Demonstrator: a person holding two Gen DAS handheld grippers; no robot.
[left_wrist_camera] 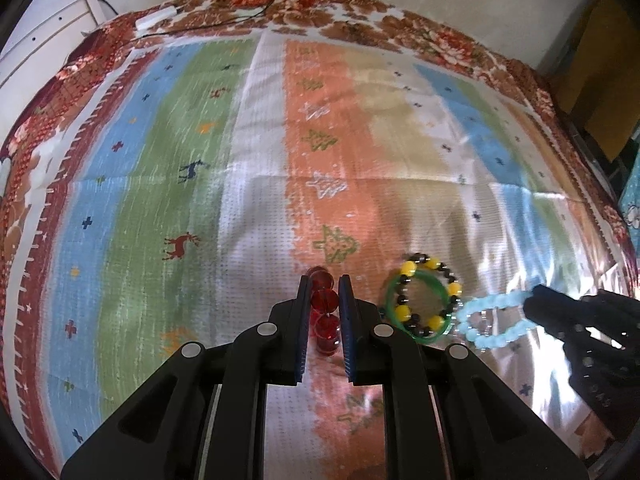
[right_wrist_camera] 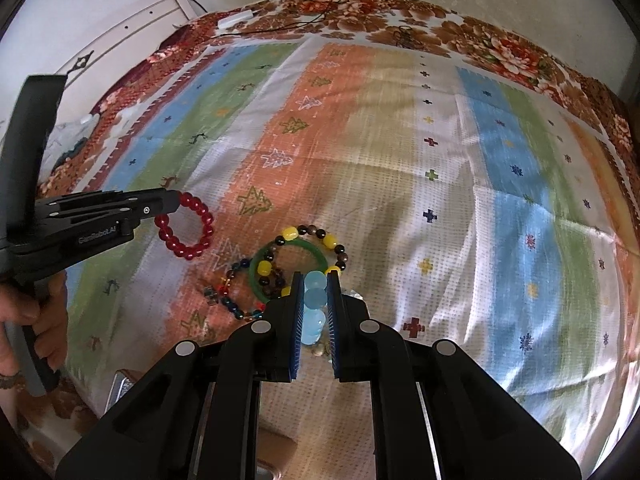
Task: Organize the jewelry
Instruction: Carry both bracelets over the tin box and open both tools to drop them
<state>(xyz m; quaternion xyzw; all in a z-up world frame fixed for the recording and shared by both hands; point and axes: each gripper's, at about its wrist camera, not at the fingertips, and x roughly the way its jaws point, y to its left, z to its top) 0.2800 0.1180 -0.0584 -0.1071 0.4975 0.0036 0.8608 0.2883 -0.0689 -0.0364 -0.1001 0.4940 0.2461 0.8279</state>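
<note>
Both grippers are holding bracelets over the striped cloth (left_wrist_camera: 248,168) w/ the deer and tree prints. Left gripper (left_wrist_camera: 325,288) has its jaws narrowed down and is pinching the red bead bracelet (left_wrist_camera: 325,312), beads stacked btwn the blue pads. In the right wrist view that same bracelet (right_wrist_camera: 185,226) is hanging as a full ring off the tool's tip, at about 9 o'clock from the pile.

Right gripper (right_wrist_camera: 315,280) is also nearly closed, clamping the pale blue bead bracelet (right_wrist_camera: 314,312). From the left cam the pale blue loop (left_wrist_camera: 494,318) is dangling off its tip at roughly 3 o'clock from the pile.

Still lying on the cloth: a green bangle (right_wrist_camera: 294,270) w/ a yellow-and-black bead bracelet (right_wrist_camera: 328,242) draped across it, the two overlapping. A multicolour bead bracelet (right_wrist_camera: 236,292) is sitting at about 8 o'clock of the bangle, touching or just beside it, can't tell which.

A person's hand (right_wrist_camera: 24,320) is gripping the left tool's handle at the pic's 9 o'clock edge. Floral blanket (right_wrist_camera: 360,12) is showing under the cloth along the far side.
</note>
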